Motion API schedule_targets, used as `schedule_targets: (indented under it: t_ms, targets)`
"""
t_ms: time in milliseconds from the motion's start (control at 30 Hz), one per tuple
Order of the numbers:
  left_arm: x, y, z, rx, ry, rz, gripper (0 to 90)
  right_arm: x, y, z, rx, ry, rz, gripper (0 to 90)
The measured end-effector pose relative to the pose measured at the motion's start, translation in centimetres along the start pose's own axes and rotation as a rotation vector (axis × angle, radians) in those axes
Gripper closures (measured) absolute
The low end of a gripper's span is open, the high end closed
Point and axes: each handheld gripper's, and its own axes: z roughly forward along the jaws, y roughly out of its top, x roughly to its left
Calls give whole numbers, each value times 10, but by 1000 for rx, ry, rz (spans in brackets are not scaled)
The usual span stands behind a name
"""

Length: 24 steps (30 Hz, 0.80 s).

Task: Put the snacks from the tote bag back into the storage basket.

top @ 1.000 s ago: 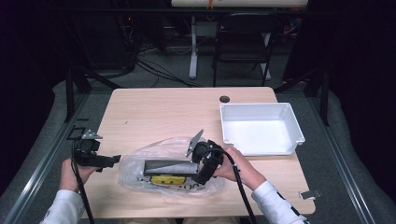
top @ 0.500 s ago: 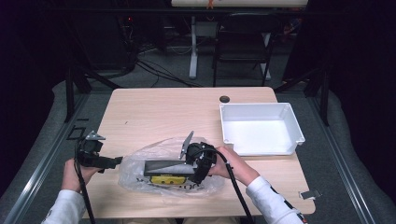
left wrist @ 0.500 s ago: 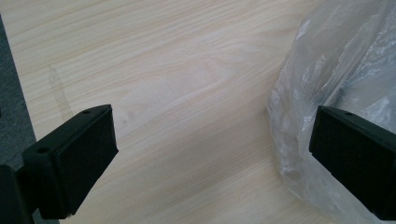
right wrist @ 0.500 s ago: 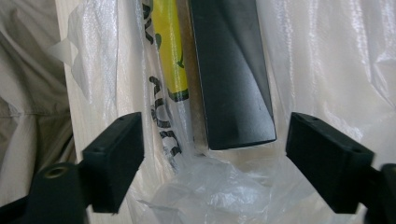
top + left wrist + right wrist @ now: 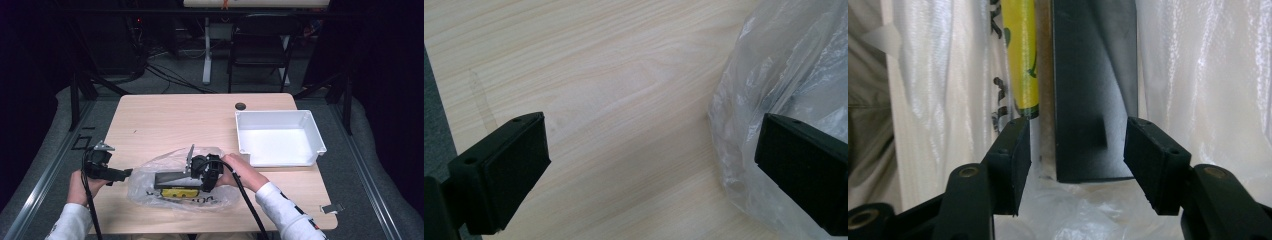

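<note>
A clear plastic bag [image 5: 150,175] lies on the wooden table near its front edge. Inside it are a flat black box [image 5: 170,178] and a yellow packet [image 5: 180,192] beside it. My right gripper [image 5: 194,176] reaches into the bag's mouth from the right. In the right gripper view its jaws have just been closing, and the black box's [image 5: 1093,75] near end sits between them, a gap still showing at the left pad. The yellow packet [image 5: 1020,55] lies left of the box. My left gripper [image 5: 649,145] stands wide open at the bag's [image 5: 784,65] left edge, over bare table.
A white tray [image 5: 240,135] stands on the table at the right, behind my right hand. A small dark round spot [image 5: 240,106] sits near the far edge. A chair and cables are on the floor beyond the table.
My right gripper has slid left, deeper into the bag, until its jaws flank the black box, and the jaws have narrowed. The left gripper has stayed put.
</note>
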Motion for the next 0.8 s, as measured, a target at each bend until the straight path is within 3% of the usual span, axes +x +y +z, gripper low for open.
schedule_targets:
  t_ms: [333,500,800]
  targets:
    - [2,0,-2,-14,2,-12,8,-8,10,17,58,28,-34,346]
    - [7,-1,-5,-44,-7,-33,8,-8,16,21,76,8,-49,341]
    - [9,-2,-5,-42,2,-38,8,-11,21,38,137,21,-63,358]
